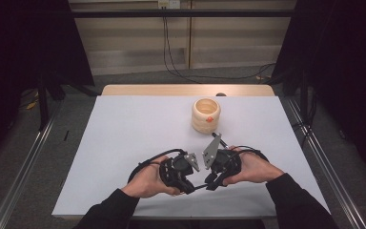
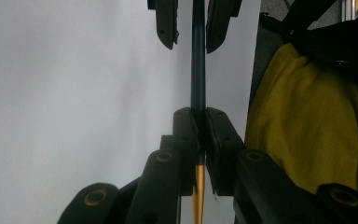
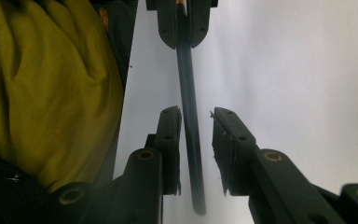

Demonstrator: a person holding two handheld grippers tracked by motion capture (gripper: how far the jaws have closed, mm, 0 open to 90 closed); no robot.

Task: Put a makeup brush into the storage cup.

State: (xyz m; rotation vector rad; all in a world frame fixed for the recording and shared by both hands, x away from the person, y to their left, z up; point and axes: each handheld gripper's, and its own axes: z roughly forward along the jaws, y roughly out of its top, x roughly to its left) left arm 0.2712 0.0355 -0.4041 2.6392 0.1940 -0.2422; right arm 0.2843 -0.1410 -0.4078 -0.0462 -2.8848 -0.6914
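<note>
A slim dark pen (image 2: 198,70) runs between my two grippers, which face each other low over the white table near its front edge. My left gripper (image 2: 201,121) is shut on the pen, and a gold-coloured stretch of the pen shows behind its pads. In the right gripper view the pen's (image 3: 186,74) other end lies between the jaws of my right gripper (image 3: 196,116). That gripper is open, with a gap on one side of the barrel. From above, the left gripper (image 1: 190,187) and right gripper (image 1: 213,182) nearly meet.
A beige ribbed cup (image 1: 206,114) with a small orange mark stands behind the grippers at the centre right of the white table top (image 1: 138,138). Yellow fabric (image 2: 307,130) hangs past the table's near edge. Metal rails run along both sides.
</note>
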